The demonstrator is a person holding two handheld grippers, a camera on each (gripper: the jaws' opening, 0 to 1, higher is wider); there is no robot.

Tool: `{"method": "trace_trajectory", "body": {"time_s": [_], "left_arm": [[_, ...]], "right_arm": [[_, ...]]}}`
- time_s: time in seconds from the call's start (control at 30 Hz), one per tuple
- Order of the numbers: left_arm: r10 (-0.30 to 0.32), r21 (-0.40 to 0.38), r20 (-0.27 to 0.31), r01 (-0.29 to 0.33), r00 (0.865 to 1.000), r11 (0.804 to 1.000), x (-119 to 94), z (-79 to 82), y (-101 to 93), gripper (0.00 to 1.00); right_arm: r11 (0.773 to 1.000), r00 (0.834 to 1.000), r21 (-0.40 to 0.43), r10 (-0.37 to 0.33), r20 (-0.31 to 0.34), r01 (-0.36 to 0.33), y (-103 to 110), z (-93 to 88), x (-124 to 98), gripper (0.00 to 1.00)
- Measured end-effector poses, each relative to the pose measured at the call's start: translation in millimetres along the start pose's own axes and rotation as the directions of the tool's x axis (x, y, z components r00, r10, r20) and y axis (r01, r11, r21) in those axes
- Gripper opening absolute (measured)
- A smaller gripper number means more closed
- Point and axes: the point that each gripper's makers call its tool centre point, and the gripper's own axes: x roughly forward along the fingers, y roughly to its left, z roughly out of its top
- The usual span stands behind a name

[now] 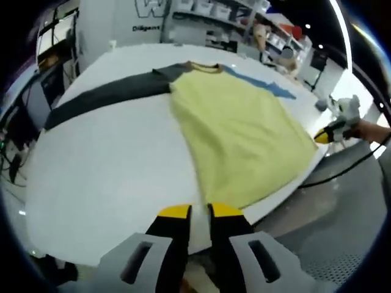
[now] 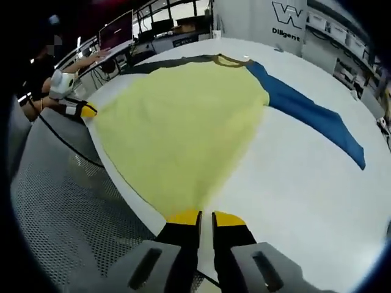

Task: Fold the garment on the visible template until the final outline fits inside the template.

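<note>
— Yellow-tipped jaws come first in both views. How do they stand?

— Left gripper (image 1: 200,212) has its two jaws drawn nearly together at the near edge of the table, right at the hem of the garment; whether cloth is pinched between them I cannot tell. Right gripper (image 2: 206,216) looks the same — jaws close together at the hem's corner, and a grip is not clear there either.

— Count what there is, biggest first.

— One white table (image 1: 116,165), broad and rounded at the corners. One garment (image 1: 238,128), a long-sleeved shirt lying flat with its collar at the far side: a pale yellow body, one dark grey sleeve (image 1: 104,94) stretched out across the table, one blue sleeve (image 2: 311,113) stretched the other way. The yellow hem reaches the table's near edge.

— And the room?

— Grey perforated flooring (image 2: 67,201) beside the table. A white wall panel with dark lettering (image 2: 287,21) behind, shelves with bins (image 1: 214,12), and desks with monitors (image 2: 116,30) to one side.

— Anything in the way?

— Not on the cloth. In the left gripper view the other gripper sits at the table's right edge, a black cable (image 1: 348,168) trailing from it over the floor.
</note>
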Motion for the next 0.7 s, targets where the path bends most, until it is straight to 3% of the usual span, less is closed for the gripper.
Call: {"method": "trace_trajectory", "body": {"time_s": [0.07,0.13,0.33,0.47,0.5,0.63,0.7], "left_arm": [[0.026,0.01,-0.014,-0.026,1.0,1.0,-4.1,-0.4,3.7,0.01],[0.042,0.007,-0.011,-0.042,0.999,0.999,-6.4,-0.9,12.3,0.03],[0.1,-0.031,0.066,-0.098,0.993,0.995,-15.1,18.3,34.3,0.1],[0.146,-0.057,0.131,-0.139,0.981,0.989,-18.9,38.7,46.9,0.18],[0.15,-0.058,0.144,-0.143,0.978,0.988,-19.3,42.9,49.1,0.2],[0.173,-0.064,0.185,-0.163,0.967,0.984,-17.3,57.6,67.1,0.29],[0.178,-0.066,0.191,-0.168,0.965,0.984,-14.8,62.2,74.3,0.32]], "right_arm": [[1.0,1.0,0.01,-0.005,0.003,0.005,-1.1,0.1,-0.7,0.03],[1.0,1.0,0.009,-0.011,0.004,0.011,0.3,1.2,-2.4,0.04],[0.999,0.998,0.003,-0.049,0.028,0.049,3.5,10.6,-11.0,0.11],[0.997,0.99,0.018,-0.076,0.116,0.075,-7.3,18.7,-8.4,0.13],[0.996,0.986,0.017,-0.085,0.147,0.083,-0.6,30.7,-17.6,0.15],[0.993,0.973,0.024,-0.116,0.199,0.113,-4.3,39.8,-22.9,0.29],[0.993,0.971,0.038,-0.119,0.206,0.114,-6.3,39.1,-22.6,0.3]]}}
